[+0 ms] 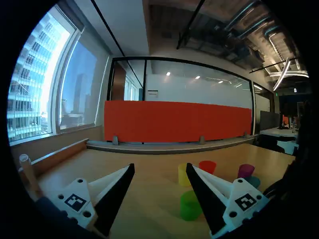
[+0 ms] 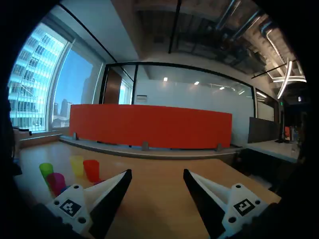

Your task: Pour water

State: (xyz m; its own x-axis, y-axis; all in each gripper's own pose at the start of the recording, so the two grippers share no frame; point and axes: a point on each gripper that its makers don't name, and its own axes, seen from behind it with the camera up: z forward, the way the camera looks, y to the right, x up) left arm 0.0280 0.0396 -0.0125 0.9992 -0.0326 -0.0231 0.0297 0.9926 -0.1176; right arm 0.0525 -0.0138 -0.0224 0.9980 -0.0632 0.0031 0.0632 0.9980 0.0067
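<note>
Several plastic cups stand on the wooden table (image 1: 151, 187). In the left gripper view a green cup (image 1: 190, 205) is nearest, beside my right finger, with a yellow cup (image 1: 182, 174), a red cup (image 1: 207, 166), a purple cup (image 1: 245, 170) and a teal cup (image 1: 253, 181) behind. My left gripper (image 1: 159, 165) is open and holds nothing. In the right gripper view the green cup (image 2: 46, 170), purple cup (image 2: 56, 182), yellow cup (image 2: 76, 165) and red cup (image 2: 91, 170) cluster at the left. My right gripper (image 2: 156, 171) is open and holds nothing, to the right of them.
An orange divider panel (image 1: 177, 121) runs along the table's far edge. A raised wooden rail (image 1: 60, 153) borders the window side, with an upright wooden peg (image 1: 27, 171) near it. Another desk (image 2: 275, 148) stands to the right. Bare tabletop (image 2: 159, 191) lies ahead of my right gripper.
</note>
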